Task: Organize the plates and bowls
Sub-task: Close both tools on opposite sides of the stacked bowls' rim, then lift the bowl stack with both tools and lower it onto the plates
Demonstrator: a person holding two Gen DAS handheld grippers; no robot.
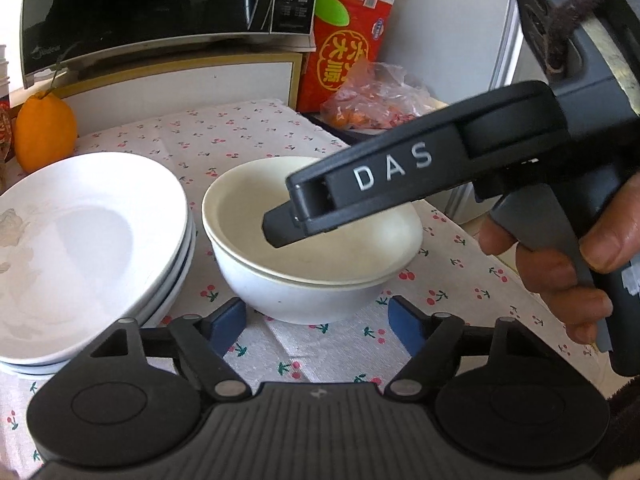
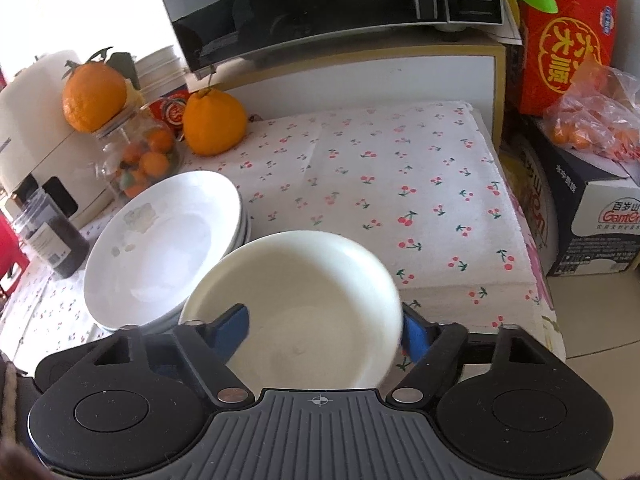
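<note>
A stack of white plates [image 1: 80,248] sits at the left of the cherry-print tablecloth [image 1: 248,136]. Beside it stand two nested bowls [image 1: 304,280], a cream one inside a white one. My left gripper [image 1: 318,326] is open and empty, just in front of the bowls. My right gripper [image 1: 280,228] comes in from the right with its finger inside the top bowl. In the right wrist view the right gripper [image 2: 326,330] is open around the cream bowl's [image 2: 296,312] near wall, one blue pad inside and one outside. The plates [image 2: 160,248] lie to its left.
A black microwave [image 1: 160,12] stands on a white cabinet at the back. A large orange [image 2: 214,120], a jar of small fruit [image 2: 140,160] and a dark jar [image 2: 52,236] are at the left. A red box [image 2: 568,36], a bag of fruit [image 2: 592,120] and a carton [image 2: 592,216] are at the right.
</note>
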